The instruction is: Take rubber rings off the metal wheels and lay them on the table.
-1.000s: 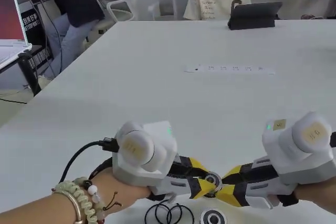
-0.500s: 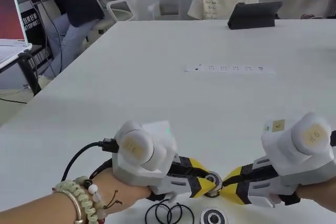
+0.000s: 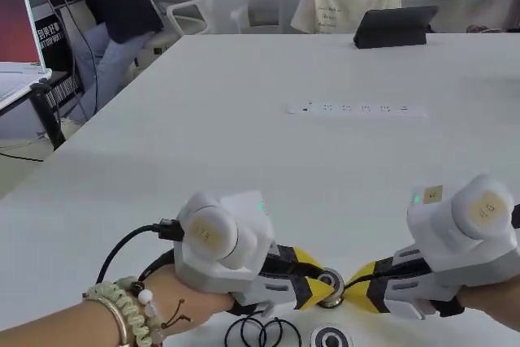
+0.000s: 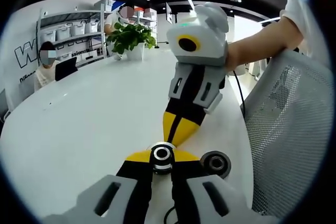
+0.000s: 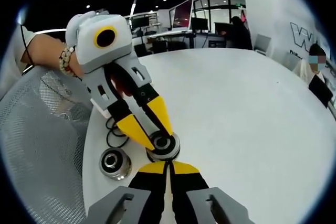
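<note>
Pale grey shells with yellow-and-black jaws on left gripper [image 3: 321,288] and right gripper [image 3: 357,288], shiny silver metal wheel [image 3: 331,284] with dark middle, black rubber rings [image 3: 262,332], plain white table [image 3: 244,144], creamy-green beaded bracelet [image 3: 122,310].

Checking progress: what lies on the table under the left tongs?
Loose black rings, overlapping, beside a second wheel. The left tongs and their held wheel cover part of them, so their number cannot be told.

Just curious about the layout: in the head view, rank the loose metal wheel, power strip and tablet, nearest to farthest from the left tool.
1. Loose metal wheel, by the left tool.
2. Power strip, mid-table.
3. Tablet, far edge.
</note>
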Demonstrator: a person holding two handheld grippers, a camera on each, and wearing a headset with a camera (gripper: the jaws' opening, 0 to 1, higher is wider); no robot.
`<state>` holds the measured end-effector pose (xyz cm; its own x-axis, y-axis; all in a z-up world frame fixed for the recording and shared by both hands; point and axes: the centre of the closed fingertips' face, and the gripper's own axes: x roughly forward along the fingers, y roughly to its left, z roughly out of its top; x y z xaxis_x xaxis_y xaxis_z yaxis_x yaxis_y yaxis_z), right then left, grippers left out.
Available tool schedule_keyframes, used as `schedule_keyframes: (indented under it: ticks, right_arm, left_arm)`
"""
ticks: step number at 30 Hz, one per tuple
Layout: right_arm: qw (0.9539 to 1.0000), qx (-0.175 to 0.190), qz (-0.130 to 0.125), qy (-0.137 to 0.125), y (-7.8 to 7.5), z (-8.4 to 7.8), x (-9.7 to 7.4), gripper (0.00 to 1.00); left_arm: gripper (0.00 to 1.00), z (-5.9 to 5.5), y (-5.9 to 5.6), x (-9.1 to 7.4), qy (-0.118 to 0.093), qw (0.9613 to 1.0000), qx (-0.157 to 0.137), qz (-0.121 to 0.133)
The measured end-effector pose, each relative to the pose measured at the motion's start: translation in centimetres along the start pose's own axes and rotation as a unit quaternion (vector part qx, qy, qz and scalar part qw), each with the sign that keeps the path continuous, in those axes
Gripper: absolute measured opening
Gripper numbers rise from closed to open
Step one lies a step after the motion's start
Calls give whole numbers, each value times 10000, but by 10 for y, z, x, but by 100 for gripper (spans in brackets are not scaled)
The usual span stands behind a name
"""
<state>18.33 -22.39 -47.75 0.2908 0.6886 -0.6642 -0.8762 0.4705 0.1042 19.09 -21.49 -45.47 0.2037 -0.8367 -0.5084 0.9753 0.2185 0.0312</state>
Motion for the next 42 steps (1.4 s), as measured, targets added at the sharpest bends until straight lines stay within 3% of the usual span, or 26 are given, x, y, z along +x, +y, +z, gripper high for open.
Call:
schedule_keyframes:
  ticks: [7,9,13,14,19,20,21,24,27,32,35,42]
  right_arm:
    - [9981,606,51,-58,-3,-1,-1,0]
    - [9941,1081,70,-84,-3,-1,-2,0]
    - [9889,1476,116,-133,-5,-1,-4,0]
    - [9848,1727,175,-99,-4,-1,-4,0]
    - [9810,1932,147,-53,-7,-1,-4,0]
    - [9790,2034,137,-36,-6,-1,-3,0]
    - [9733,2295,90,-42,-7,-1,-4,0]
    - [9698,2430,168,-164,-7,-1,-7,0]
    - [9596,2777,252,-364,-7,1,-9,0]
    - [9479,3107,388,-594,-5,9,-13,0]
    - [9506,3030,358,-568,-3,9,-12,0]
    - [9520,2985,370,-562,2,14,-12,0]
  left_arm:
    - [7,1,0,0,-16,10000,24,-9]
    - [7,1,0,0,-15,10000,26,-7]
    - [7,1,0,0,-18,10000,31,-4]
    - [7,1,0,1,-21,10000,32,-2]
    - [7,1,0,1,-30,10000,38,2]
    - [7,1,0,1,-30,10000,40,3]
    - [7,1,0,1,-29,10000,39,2]
    - [7,1,1,1,-29,10000,34,7]
    - [7,1,1,1,-33,10000,33,7]
    - [7,1,0,0,-49,10000,16,25]
    - [7,1,0,0,-61,10000,6,27]
    - [7,1,1,1,-38,10000,-3,50]
